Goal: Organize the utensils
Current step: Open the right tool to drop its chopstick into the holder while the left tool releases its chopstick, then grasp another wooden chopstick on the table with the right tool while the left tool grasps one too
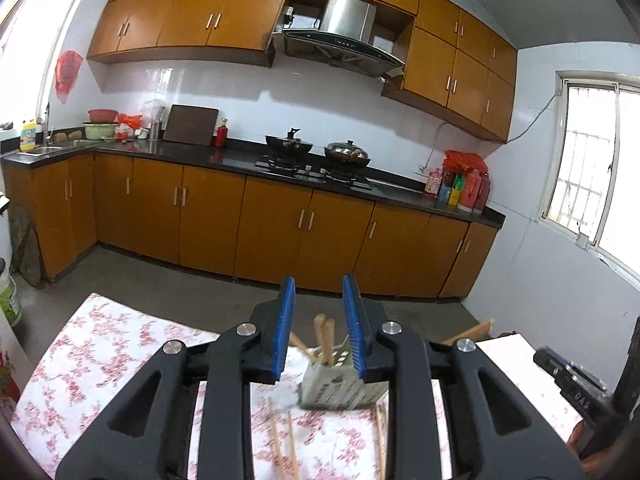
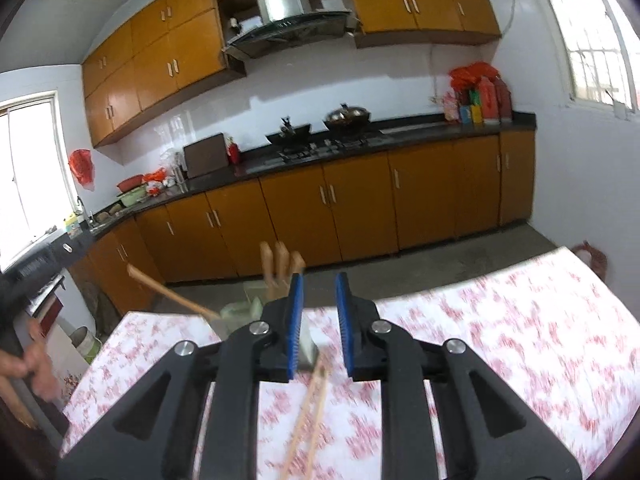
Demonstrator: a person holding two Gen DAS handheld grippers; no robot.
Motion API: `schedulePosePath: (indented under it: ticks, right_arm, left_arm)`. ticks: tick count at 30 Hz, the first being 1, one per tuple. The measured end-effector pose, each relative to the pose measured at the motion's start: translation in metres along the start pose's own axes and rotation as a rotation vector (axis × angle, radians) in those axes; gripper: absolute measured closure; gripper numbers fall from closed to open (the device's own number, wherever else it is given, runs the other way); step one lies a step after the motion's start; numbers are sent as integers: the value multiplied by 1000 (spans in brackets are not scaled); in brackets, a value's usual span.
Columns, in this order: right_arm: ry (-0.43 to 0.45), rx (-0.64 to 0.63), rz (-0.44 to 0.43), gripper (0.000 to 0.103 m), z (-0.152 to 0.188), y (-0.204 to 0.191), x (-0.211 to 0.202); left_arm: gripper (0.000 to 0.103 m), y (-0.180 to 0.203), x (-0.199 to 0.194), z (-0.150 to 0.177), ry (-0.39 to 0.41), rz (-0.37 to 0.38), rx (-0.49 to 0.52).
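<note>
Left gripper (image 1: pixel 319 332): jaws parted a little, nothing between the pads. Dead ahead of it sits the utensil holder (image 1: pixel 340 384), a pale box on the floral tablecloth (image 1: pixel 100 360), with several chopsticks (image 1: pixel 325 334) already standing in it, tips up and leaning apart. The holder is framed in the gap between the fingers but beyond them, not touched. Below and nearer than the tips, loose chopsticks (image 1: pixel 282 440) lie flat on the cloth, roughly parallel; another (image 1: pixel 380 432) shows under the right finger.

Right gripper (image 2: pixel 319 326): also slightly open and empty. Just past its tips, to the left, the holder (image 2: pixel 240 308) again, sticks poking up above the left finger. One pair of loose chopsticks (image 2: pixel 310 408) lies right under the jaw gap, running toward the camera. Looks lined up for that pair, likely the next pick. This view is motion-blurred, so whether the sticks touch the holder's base is unclear.

Judgement: partly done, some sticks in, several still on the cloth. The narrow opening suits thin sticks lying flat, and the downward tilt fits pinching off the table. Risks: sticks rolling, or nudging the light holder.

Far right of the left claw, the other gripper's body (image 1: pixel 576 392) is in frame.
</note>
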State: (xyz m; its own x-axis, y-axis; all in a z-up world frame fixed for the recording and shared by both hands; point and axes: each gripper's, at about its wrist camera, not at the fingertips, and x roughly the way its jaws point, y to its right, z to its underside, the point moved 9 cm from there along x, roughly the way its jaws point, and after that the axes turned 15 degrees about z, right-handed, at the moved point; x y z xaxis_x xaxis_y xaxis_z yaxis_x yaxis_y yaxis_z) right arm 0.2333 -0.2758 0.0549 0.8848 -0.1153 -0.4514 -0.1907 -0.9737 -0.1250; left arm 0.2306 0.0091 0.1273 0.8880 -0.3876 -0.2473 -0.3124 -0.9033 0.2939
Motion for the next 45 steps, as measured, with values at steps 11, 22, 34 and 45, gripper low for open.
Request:
schedulePosePath:
  ticks: [11,22,34,45]
  right_arm:
    - [-367,-49,-21,83,165,-8,62]
    - [-458,-204,-7,87,220,-51,87]
    - [-431,-94,223,95,199,35,109]
    - [-407,-142,225,95,198,34,108]
  left_arm:
    - [77,-58,-8,118,-212,-133,-26]
    - [77,-91,-5,204,-373,-155,-132]
    - [77,-61,26,241,-479,-45,-150]
    - [77,-51,54,266,-553,-53,-142]
